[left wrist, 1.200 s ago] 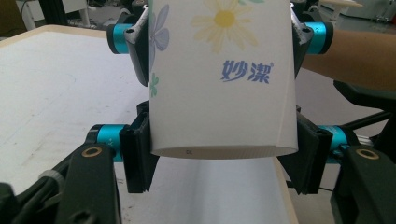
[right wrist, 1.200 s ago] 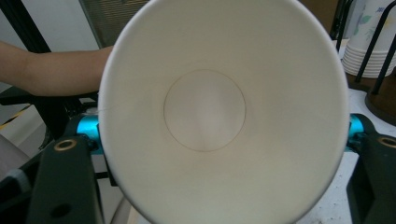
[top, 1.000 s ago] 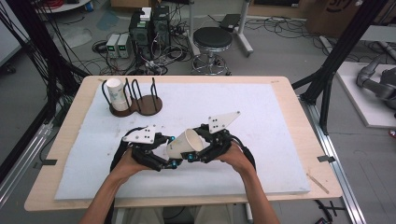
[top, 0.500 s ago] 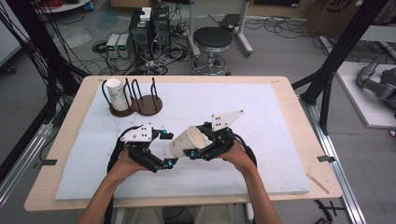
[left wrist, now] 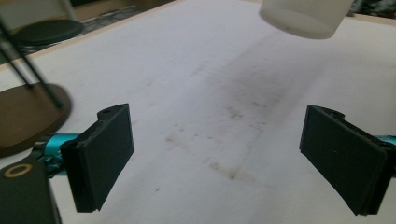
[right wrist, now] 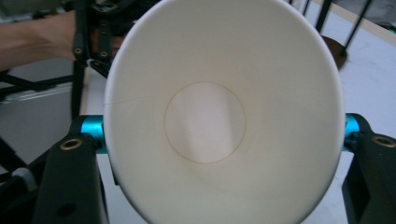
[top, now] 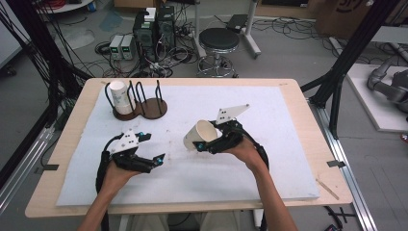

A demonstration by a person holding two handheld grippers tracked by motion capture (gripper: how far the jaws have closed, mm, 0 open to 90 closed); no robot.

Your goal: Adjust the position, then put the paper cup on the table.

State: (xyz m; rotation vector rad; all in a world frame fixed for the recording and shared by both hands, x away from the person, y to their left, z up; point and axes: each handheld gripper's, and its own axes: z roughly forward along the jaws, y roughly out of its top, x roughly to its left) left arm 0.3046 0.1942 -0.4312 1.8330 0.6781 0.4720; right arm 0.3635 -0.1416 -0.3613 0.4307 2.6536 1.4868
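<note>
My right gripper is shut on a white paper cup, which it holds tilted above the middle of the white mat. In the right gripper view the cup opens toward the camera, with its round bottom showing inside and a jaw on either side. My left gripper stands open low over the mat to the left of the cup, apart from it. In the left gripper view its pads are spread wide over bare mat, and the cup's closed end hangs at the top.
A dark wooden cup rack with black wire loops stands at the mat's back left, with another white cup in its left loop. Its base lies just left of my left gripper. The white mat covers most of the wooden table.
The left gripper has drawn back to the left, away from the cup. The right gripper has lifted the cup a little and carried it slightly right.
</note>
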